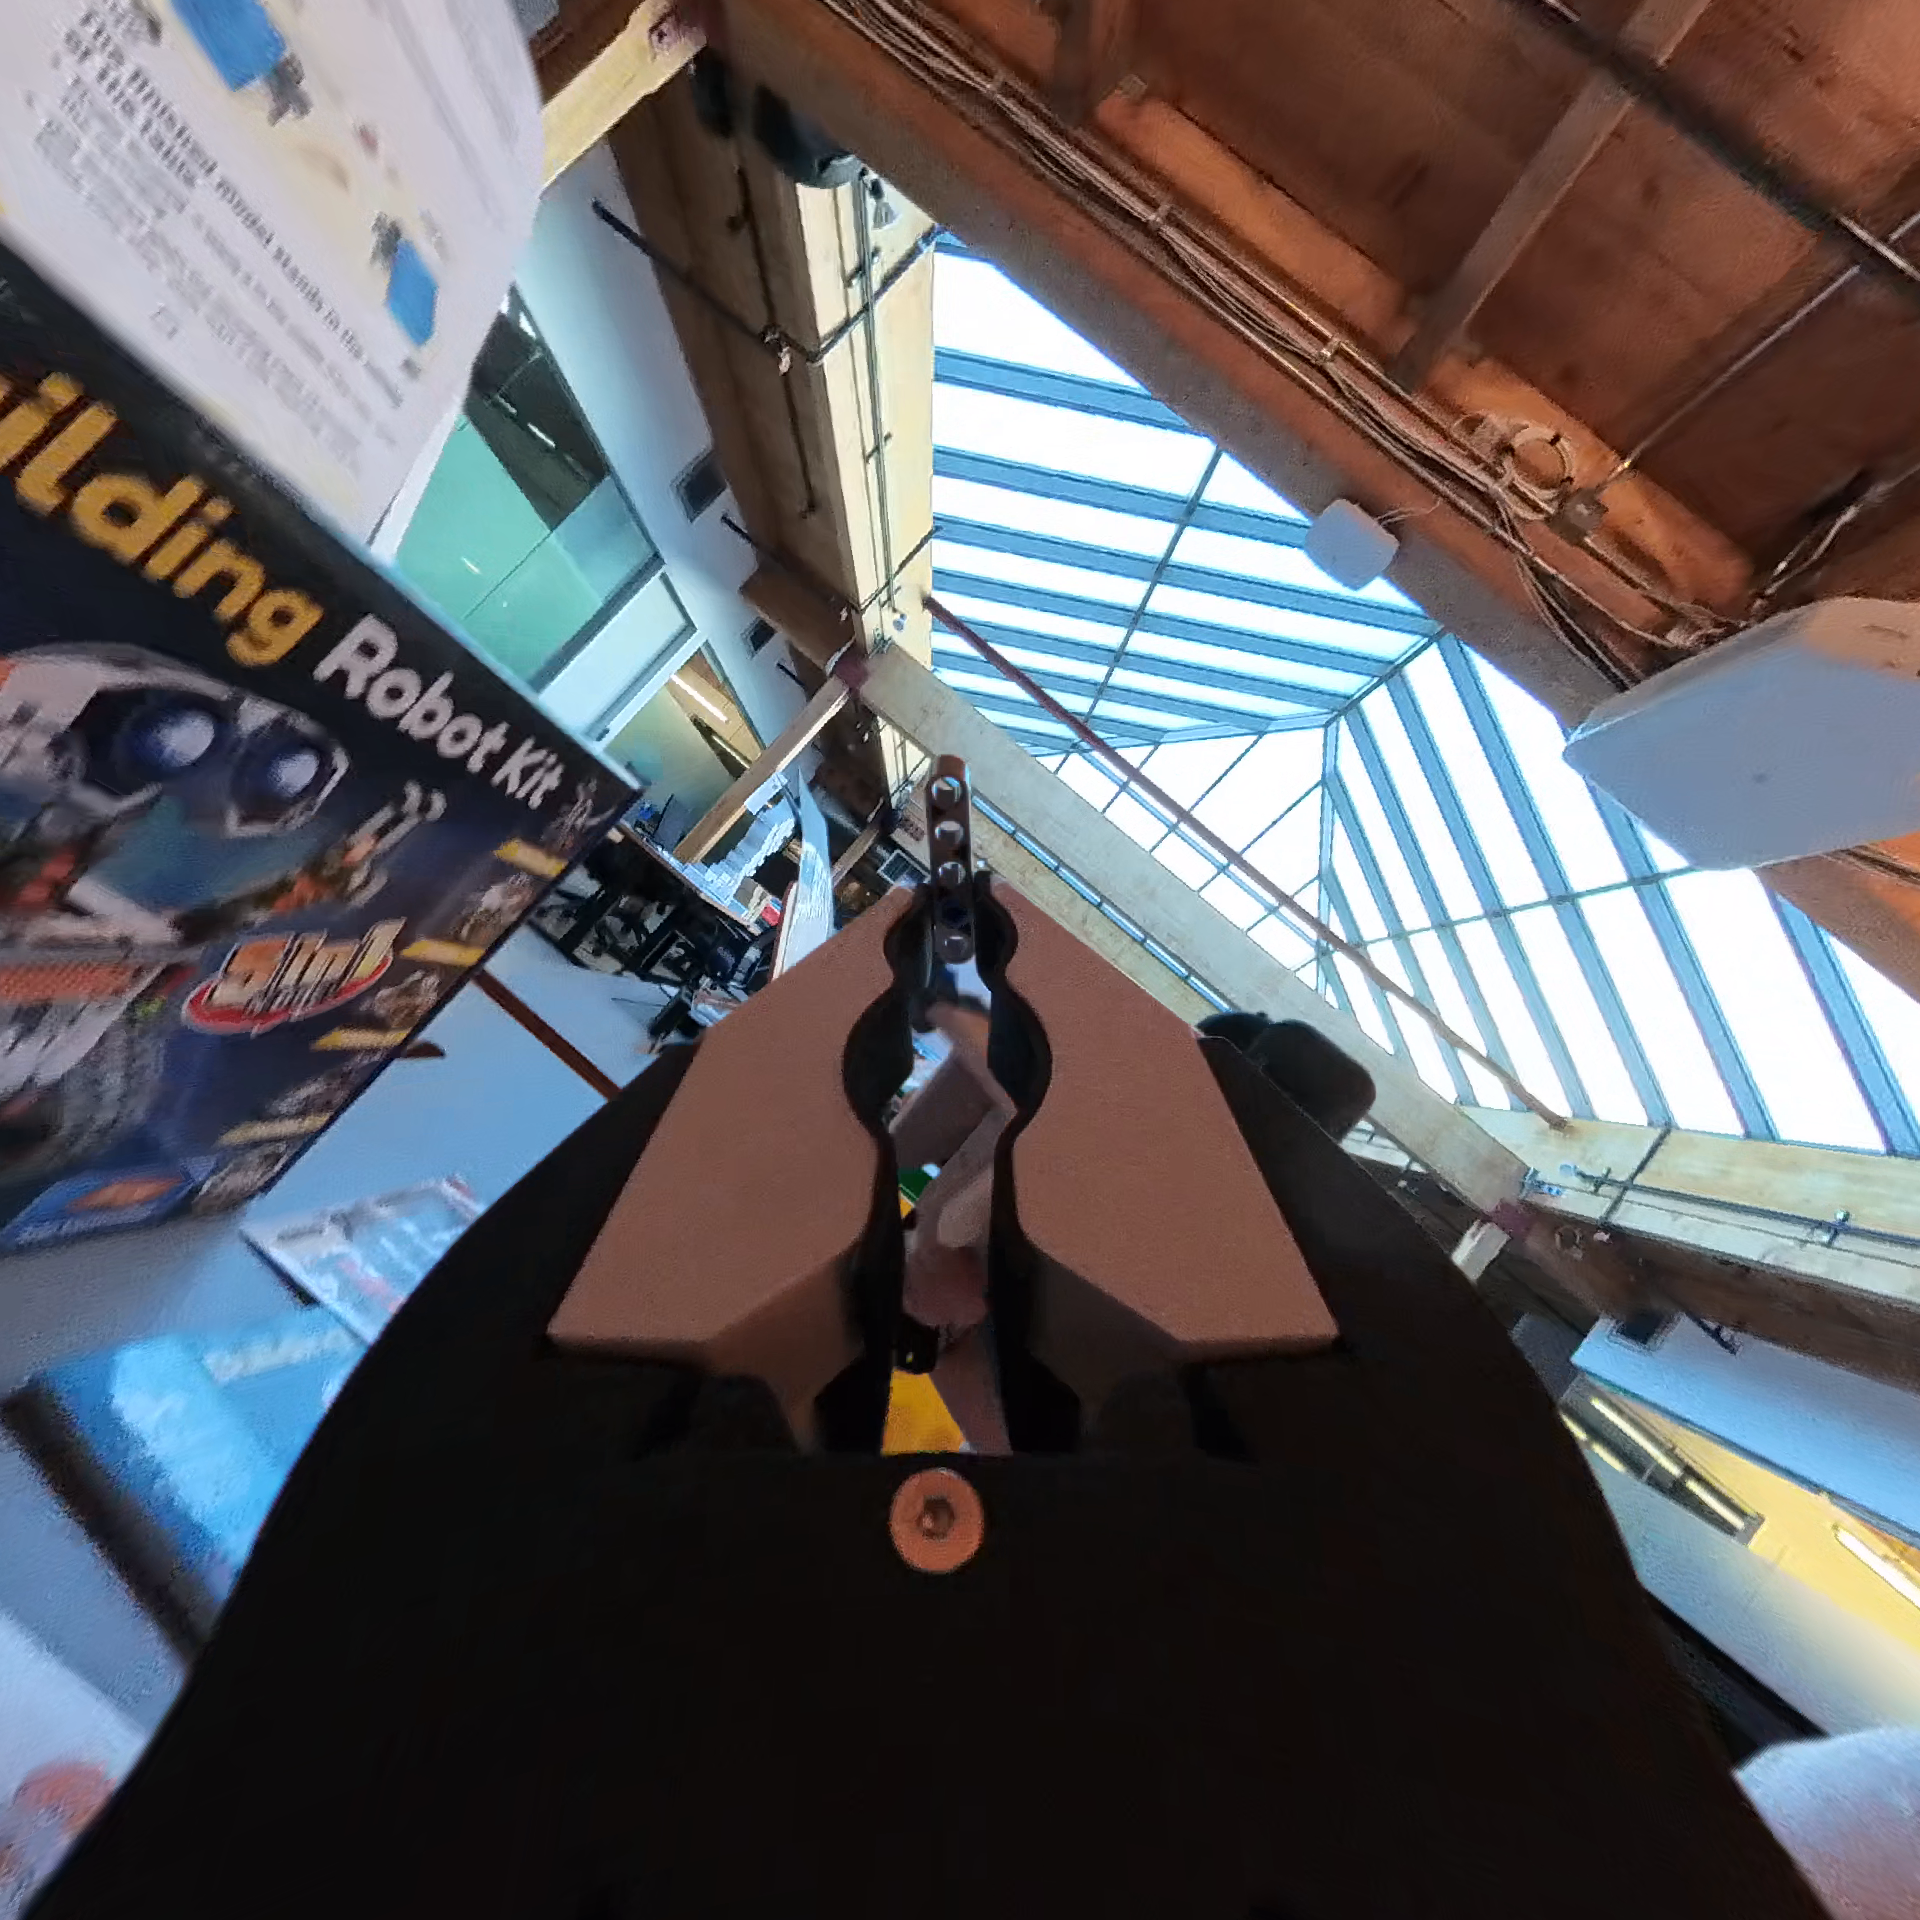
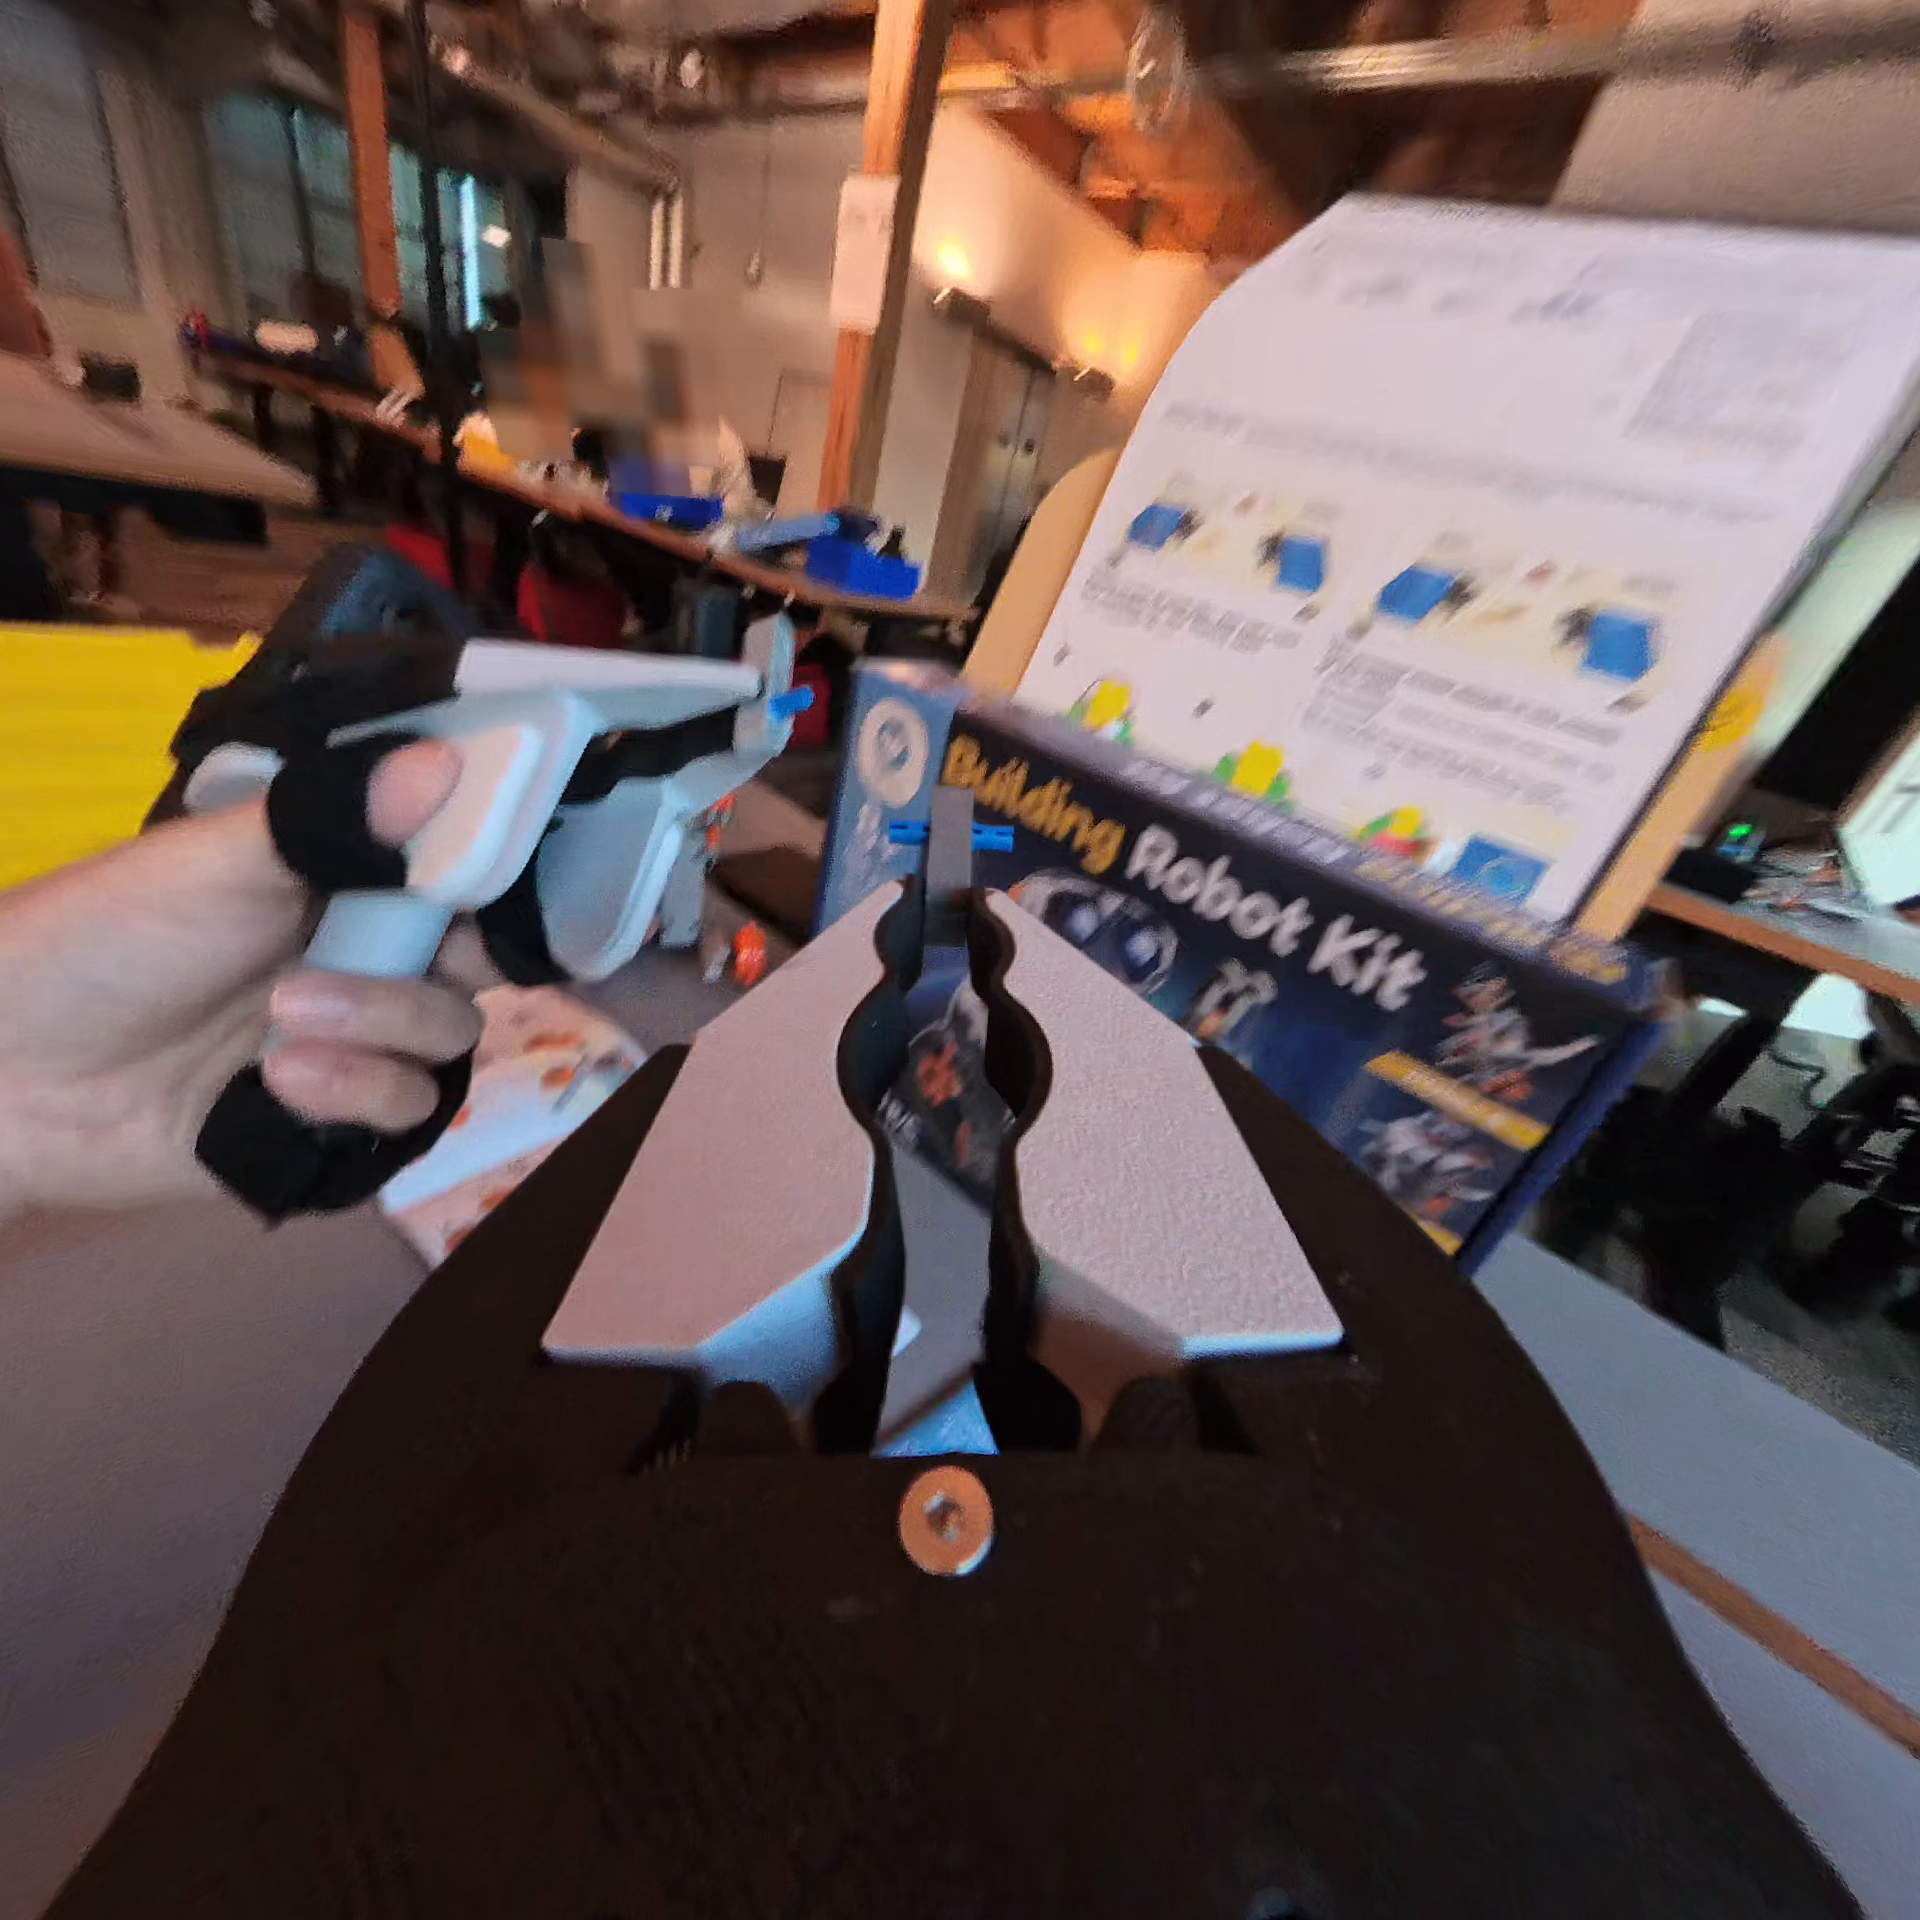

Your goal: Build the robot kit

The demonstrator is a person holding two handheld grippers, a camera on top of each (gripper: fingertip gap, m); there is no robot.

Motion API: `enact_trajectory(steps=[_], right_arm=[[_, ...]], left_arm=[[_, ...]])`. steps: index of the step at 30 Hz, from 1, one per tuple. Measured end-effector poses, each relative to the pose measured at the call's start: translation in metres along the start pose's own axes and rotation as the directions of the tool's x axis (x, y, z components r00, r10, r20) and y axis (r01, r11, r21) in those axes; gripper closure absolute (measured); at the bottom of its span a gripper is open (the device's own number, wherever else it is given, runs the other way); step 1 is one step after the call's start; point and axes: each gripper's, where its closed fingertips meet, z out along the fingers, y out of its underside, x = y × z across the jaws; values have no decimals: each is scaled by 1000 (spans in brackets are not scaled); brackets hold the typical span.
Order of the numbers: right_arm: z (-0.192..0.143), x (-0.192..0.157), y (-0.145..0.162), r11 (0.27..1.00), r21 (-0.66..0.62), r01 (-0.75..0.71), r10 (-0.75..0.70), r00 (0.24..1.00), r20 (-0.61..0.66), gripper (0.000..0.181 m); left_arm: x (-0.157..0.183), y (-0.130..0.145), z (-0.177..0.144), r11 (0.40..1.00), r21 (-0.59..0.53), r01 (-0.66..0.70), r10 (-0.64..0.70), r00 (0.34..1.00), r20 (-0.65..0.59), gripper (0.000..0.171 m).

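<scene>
The left gripper point(image 1: 951, 894) is pinched on a thin grey beam with a row of holes point(image 1: 950, 831), which stands up past its fingertips. This gripper tilts upward, so the beam shows against a skylight point(image 1: 1299, 790) and wooden ceiling beams point(image 1: 1351, 260). To the left of the held beam leans a dark blue kit box point(image 1: 239, 831), with a white instruction sheet point(image 1: 260, 187) above it.

The right gripper point(image 2: 948, 904) is pinched on a flat grey strip point(image 2: 952, 844) that sticks up from its fingertips; a small blue pin point(image 2: 951, 834) crosses the strip near its top, poking out on both sides. Just behind the strip stands the kit box point(image 2: 1299, 997) on a grey table point(image 2: 1714, 1475), and an open instruction booklet point(image 2: 1455, 540) leans above and behind the box. To the left of the strip, a hand point(image 2: 156, 997) in a black fingerless glove grips the grey and black handle of the other gripper point(image 2: 774, 665), which carries a small blue piece at its tip; whether its fingers are closed cannot be told from this side. Farther back are long tables with blue bins point(image 2: 852, 566), all blurred.
</scene>
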Motion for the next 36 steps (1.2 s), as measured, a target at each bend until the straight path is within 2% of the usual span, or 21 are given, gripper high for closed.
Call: enact_trajectory(steps=[3, 6, 9, 11, 13, 17, 21, 24, 27, 30, 34, 36], right_arm=[[-8, 17, -45, 993, 116, -7, 9, 1000, -18, 176], [-25, 19, -73, 962, 253, 106, -94, 994, -58, 177], [-26, 21, -67, 953, 197, 229, -212, 972, -103, 177], [-25, 12, -68, 953, 193, 234, -225, 972, -70, 177], [-26, 13, -72, 948, 191, 255, -233, 964, -127, 176], [-23, 9, -72, 962, 135, 238, -217, 964, -152, 175], [-19, -5, -73, 968, 147, 204, -189, 975, -113, 175], [-25, 0, -83, 951, 169, 258, -221, 953, -208, 175], [-27, -5, -88, 940, 172, 294, -255, 943, -216, 175], [-26, -15, -91, 924, 194, 329, -290, 935, -206, 176], [-21, -27, -89, 902, 163, 401, -369, 909, -194, 176], [-21, -26, -88, 887, 147, 438, -399, 887, -232, 175]], left_arm=[[16, -3, 19, 997, -42, -64, 64, 998, -15, 167], [29, 0, 29, 991, -57, -117, 115, 993, -42, 168], [34, 6, 32, 997, -41, -70, 67, 996, -57, 166], [39, 9, 35, 999, -25, -38, 36, 997, -72, 167], [45, 16, 39, 999, -34, -32, 29, 996, -85, 167], [56, 18, 42, 998, -15, -60, 58, 993, -99, 167], [64, 17, 42, 999, 22, -37, 40, 991, -131, 168], [72, 16, 41, 998, 33, -44, 50, 982, -183, 167], [83, 4, 35, 993, 117, -15, 45, 966, -256, 167], [81, 5, 36, 993, 109, -35, 61, 968, -242, 168], [93, 2, 33, 988, 152, -30, 76, 950, -304, 167], [92, 5, 34, 989, 143, -43, 83, 954, -289, 168]])
